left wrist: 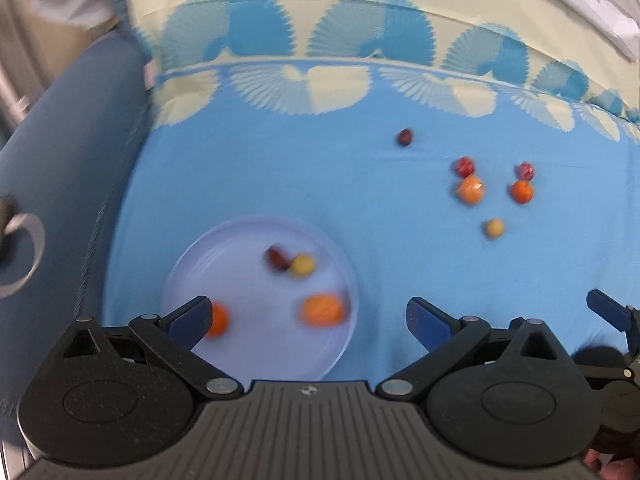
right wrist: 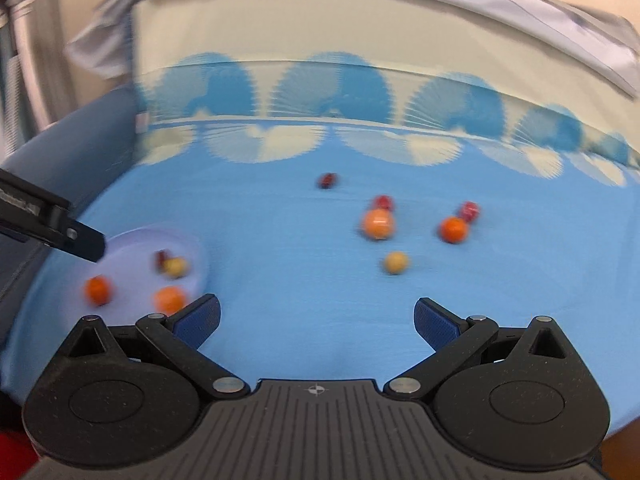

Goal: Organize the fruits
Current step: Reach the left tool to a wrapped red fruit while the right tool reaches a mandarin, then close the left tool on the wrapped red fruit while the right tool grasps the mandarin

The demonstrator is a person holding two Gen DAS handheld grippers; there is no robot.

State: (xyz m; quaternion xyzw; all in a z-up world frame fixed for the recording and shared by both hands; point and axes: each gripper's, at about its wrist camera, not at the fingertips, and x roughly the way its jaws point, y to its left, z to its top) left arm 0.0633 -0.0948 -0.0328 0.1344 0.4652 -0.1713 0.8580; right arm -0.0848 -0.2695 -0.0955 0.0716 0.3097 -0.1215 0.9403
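A pale lilac plate [left wrist: 188, 264] [right wrist: 132, 246] lies on the blue cloth and holds several small fruits: a dark red one [left wrist: 276, 258], a yellow one [left wrist: 302, 266], and two orange ones [left wrist: 324, 311] [left wrist: 218, 320]. Several loose fruits lie on the cloth to the right: a dark red one [right wrist: 327, 180], two red ones [right wrist: 383, 202] [right wrist: 469, 211], two orange ones [right wrist: 378, 224] [right wrist: 453, 229] and a yellow one [right wrist: 395, 262]. My left gripper [left wrist: 308, 316] is open and empty above the plate's near side. My right gripper [right wrist: 316, 318] is open and empty above bare cloth.
A blue and cream patterned cloth [right wrist: 280, 280] covers the table. A dark blue padded chair [left wrist: 68, 152] stands at the left. The right gripper's finger [left wrist: 608, 310] shows at the left wrist view's right edge. Both views are motion-blurred.
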